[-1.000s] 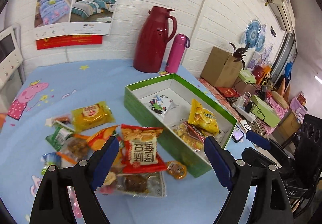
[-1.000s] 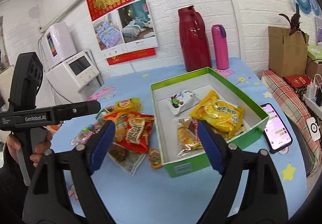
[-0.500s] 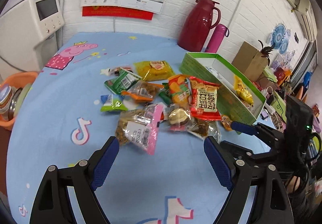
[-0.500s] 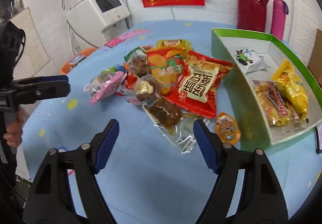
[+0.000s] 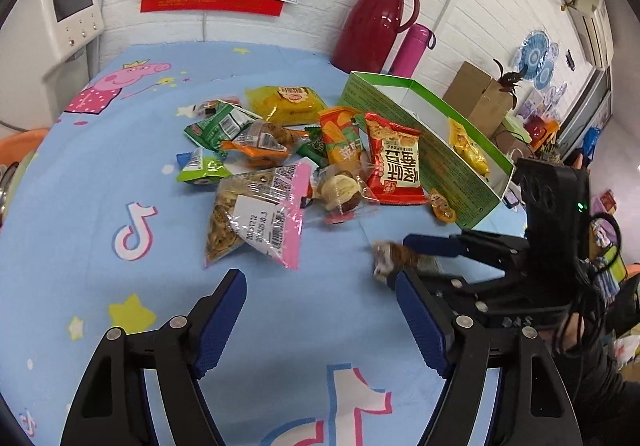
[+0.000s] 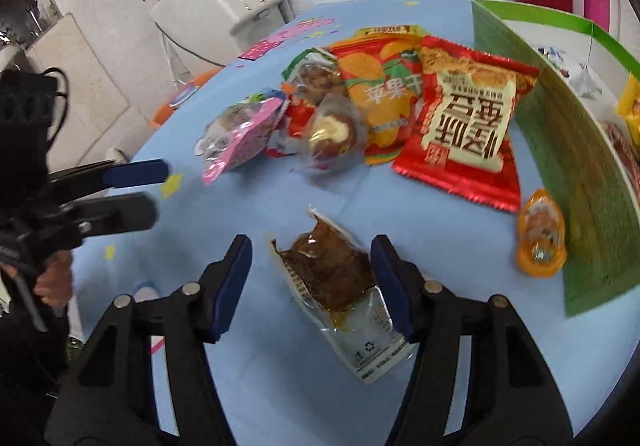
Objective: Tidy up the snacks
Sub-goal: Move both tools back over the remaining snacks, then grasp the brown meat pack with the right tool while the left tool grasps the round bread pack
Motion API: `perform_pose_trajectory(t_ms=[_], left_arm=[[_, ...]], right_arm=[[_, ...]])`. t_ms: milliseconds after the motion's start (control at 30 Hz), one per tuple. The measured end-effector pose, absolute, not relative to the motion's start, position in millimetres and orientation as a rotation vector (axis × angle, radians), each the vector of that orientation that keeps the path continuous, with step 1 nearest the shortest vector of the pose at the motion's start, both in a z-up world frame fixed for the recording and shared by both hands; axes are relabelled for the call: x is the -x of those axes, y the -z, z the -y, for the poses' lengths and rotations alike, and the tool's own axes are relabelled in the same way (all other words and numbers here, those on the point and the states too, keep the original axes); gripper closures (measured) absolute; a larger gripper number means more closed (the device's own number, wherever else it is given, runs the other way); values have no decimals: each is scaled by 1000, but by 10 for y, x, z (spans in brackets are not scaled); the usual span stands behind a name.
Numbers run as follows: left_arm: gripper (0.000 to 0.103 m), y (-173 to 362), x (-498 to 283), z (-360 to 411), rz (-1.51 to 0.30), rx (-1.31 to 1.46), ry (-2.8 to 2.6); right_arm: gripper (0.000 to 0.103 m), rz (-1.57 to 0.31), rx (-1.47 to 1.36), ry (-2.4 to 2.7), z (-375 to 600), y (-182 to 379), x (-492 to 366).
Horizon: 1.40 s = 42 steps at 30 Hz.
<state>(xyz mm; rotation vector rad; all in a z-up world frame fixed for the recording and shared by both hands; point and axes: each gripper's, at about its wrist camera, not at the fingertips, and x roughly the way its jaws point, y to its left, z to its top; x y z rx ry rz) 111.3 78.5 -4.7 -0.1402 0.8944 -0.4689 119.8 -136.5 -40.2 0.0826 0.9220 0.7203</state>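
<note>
Right gripper (image 6: pixel 310 282) wide apart astride brown-filled packet (image 6: pixel 332 278), pad contact unclear; left gripper (image 5: pixel 320 322) spread, empty; packet half-hidden from left.

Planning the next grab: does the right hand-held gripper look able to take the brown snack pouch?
Probably yes. The right hand-held gripper is open, its fingers either side of the brown snack pouch, which lies apart from the pile with nothing over it.

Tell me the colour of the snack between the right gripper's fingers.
Dark brown, in a clear wrapper; right wrist view.
</note>
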Motion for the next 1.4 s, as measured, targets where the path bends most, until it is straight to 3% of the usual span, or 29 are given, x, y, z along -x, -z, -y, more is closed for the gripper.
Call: perform_pose_trajectory(t_ms=[100,500,633,733,967,1100,1300,1367,1400], left_arm=[[34,83,-1227,-639,-906,149,497],[35,100,-1859,1,-858,54,433],[58,271,-1999,47,-897,1,396],[62,280,-1929,-32,-913,27,433],[61,297,-1395,-344,-943,78,485],[49,355,-1291,-459,-941,67,455],[48,477,-1331,-481,-980,77,472],[48,484,-1331,-497,-979,90,476],[48,478,-1347,-484,-980,90,478]], right_arm=[[39,-870,-29,-687,1363,332,-1073],[37,-895,-110,-711,1501,407,-897],[37,-909,-146,-712,1572,410,-839],[37,-906,-146,-724,1573,399,-810],[37,-883,-46,-703,1428,408,-764],[37,-876,16,-697,1290,403,-785],[37,-877,101,-660,1192,457,-814],[40,-874,104,-652,1185,470,-841],[49,-868,112,-639,1184,468,-840]])
